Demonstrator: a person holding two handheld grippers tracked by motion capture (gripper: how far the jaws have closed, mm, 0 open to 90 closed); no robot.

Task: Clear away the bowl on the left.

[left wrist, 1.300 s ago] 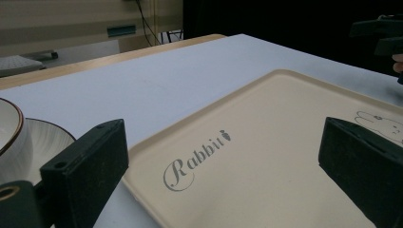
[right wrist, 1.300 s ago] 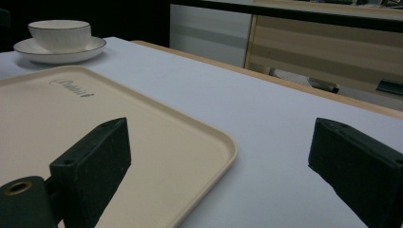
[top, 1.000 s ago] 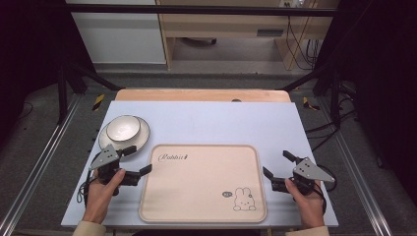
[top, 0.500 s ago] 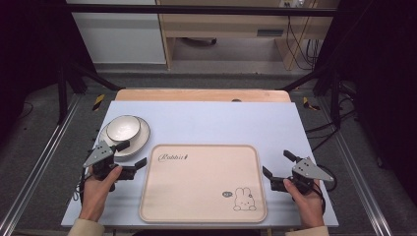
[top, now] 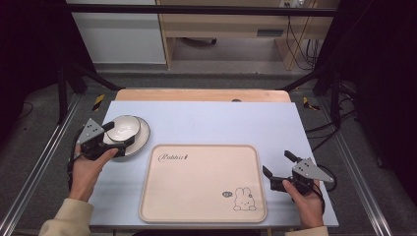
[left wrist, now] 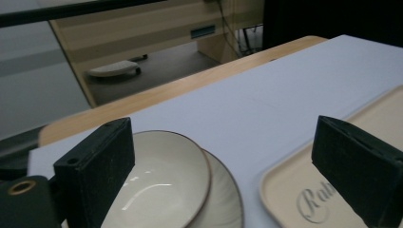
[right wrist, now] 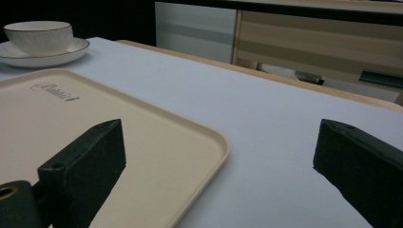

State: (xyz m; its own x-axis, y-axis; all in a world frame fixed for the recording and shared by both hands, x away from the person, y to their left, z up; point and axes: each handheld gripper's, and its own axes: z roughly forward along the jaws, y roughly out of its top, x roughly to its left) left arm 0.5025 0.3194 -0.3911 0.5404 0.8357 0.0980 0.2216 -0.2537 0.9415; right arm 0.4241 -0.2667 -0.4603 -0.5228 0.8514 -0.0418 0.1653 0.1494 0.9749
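The bowl (top: 123, 129) sits on its saucer (top: 140, 142) right at the left gripper (top: 118, 132). The jaws, wide apart, have just been closing slightly and grip nothing.

Setting: lab-type recording bay, not a home. Table (top: 206, 118) topped with a pale blue sheet stands inside a black metal frame (top: 64, 83). Grey floor, dark surroundings left and right. Far side: light wood bench (top: 231, 24) with loose cables (top: 295, 34) hanging at right.
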